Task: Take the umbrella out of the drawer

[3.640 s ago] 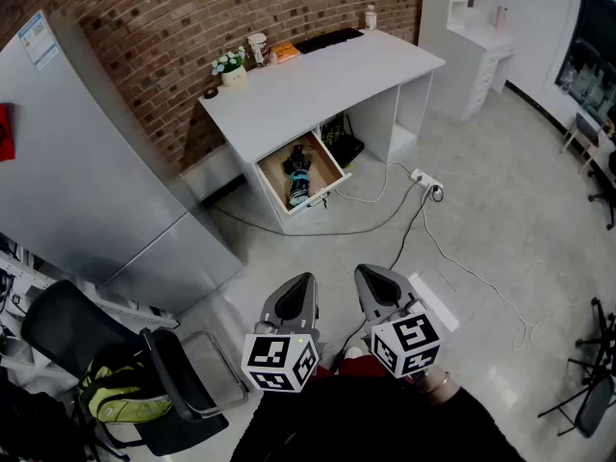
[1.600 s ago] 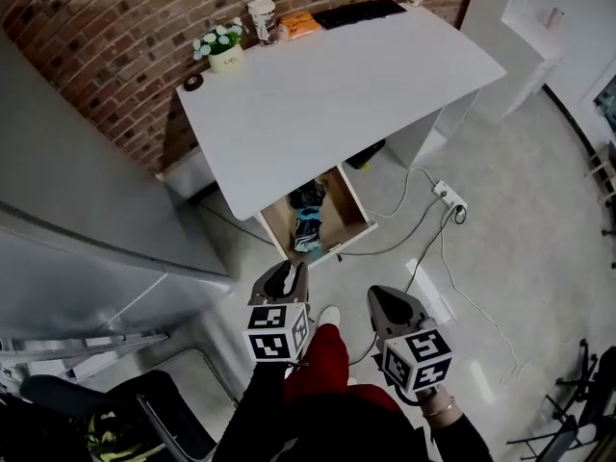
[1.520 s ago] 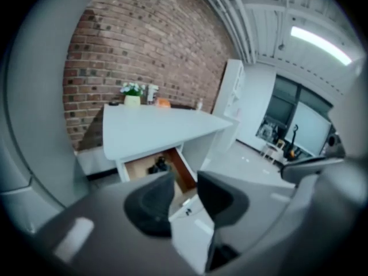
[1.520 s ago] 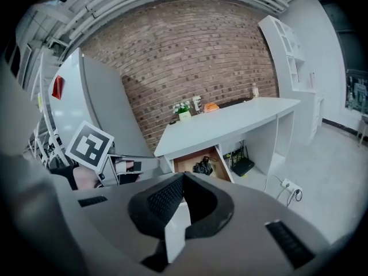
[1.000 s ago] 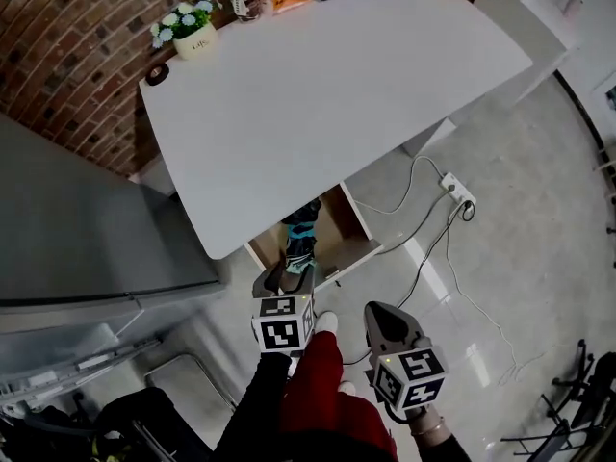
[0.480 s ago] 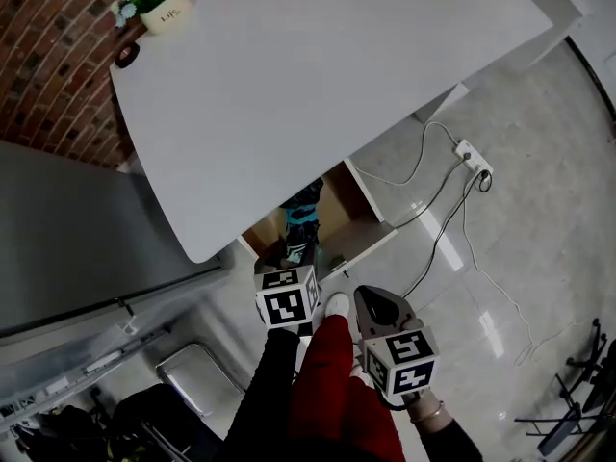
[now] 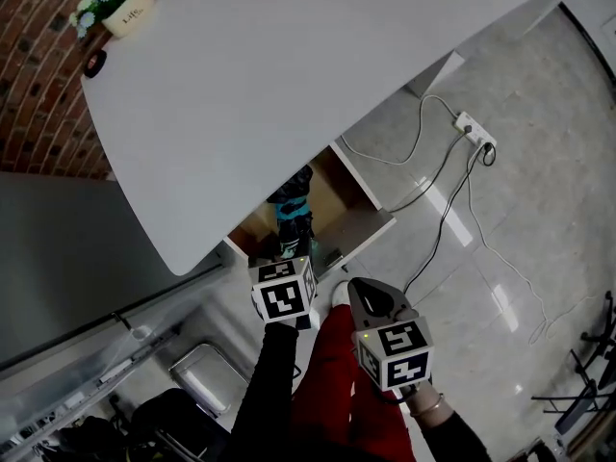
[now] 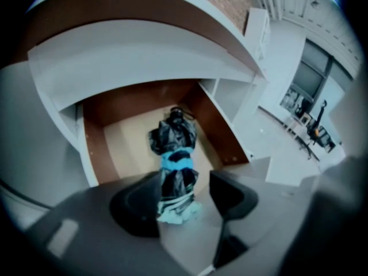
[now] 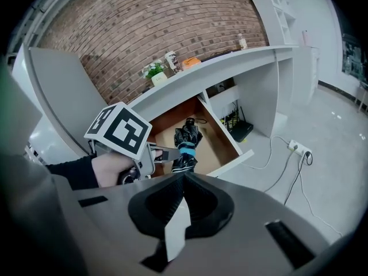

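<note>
We line up on the umbrella (image 8: 175,154), lying lengthwise in the open drawer (image 8: 95,148).
The left gripper (image 8: 184,180) has its jaws wide, framing the umbrella's near end without pressing; we'd sink deeper into the drawer before closing. The right gripper (image 9: 183,180) waits outside the drawer, jaws together and empty.

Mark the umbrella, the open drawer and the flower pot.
umbrella (image 8: 175,160), left gripper view, blue strap round its middle.
drawer (image 8: 126,140), left gripper view, bare floor.
flower pot (image 7: 128,12), head view, white pot side.
</note>
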`<state>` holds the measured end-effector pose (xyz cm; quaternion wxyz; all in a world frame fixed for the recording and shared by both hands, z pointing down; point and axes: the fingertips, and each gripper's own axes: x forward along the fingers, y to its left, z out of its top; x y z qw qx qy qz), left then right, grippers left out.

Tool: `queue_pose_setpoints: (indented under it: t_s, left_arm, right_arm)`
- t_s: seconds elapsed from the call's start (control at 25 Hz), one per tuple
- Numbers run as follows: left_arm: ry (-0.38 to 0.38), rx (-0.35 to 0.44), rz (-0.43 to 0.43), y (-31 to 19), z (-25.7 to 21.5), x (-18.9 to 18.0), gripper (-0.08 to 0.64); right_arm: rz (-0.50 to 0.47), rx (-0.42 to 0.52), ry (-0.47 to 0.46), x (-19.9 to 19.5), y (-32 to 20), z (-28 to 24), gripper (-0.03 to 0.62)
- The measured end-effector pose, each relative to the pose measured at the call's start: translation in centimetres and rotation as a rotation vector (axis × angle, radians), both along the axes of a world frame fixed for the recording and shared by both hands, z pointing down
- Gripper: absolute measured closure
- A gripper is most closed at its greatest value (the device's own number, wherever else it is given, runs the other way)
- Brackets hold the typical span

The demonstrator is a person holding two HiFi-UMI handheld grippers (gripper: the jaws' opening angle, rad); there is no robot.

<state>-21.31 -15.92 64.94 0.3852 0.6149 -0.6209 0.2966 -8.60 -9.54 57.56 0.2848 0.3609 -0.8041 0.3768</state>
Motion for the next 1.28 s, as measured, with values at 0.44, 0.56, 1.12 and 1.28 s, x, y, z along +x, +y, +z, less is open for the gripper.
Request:
queue_pose_setpoints:
  t_s: [0.44,0.56,1.12,1.28]
  left_arm:
    - [-0.059,-0.054,0.005,-1.5,2.6,-0.2,0.302]
    - [-0.059,-0.065,0.007,-2.1,3.2,-0.3,0.302]
    - [-0.077,-0.117,-0.002,-4.5,5.9,-1.3,0.302]
    - [-0.089,-0.131,-0.010,-4.8,6.6,-1.5,0.302]
  right_arm:
    - [0.046,-0.041,0.003,0.8,-0.7,2.0,0.594]
    - [0.056,-0.048,0.007,0.9,-1.1,2.4,0.594]
    - [0.089,-0.076,0.008,1.0,-2.7,3.7,0.594]
    - [0.086,-0.085,0.010,0.9,-2.8,4.1,0.594]
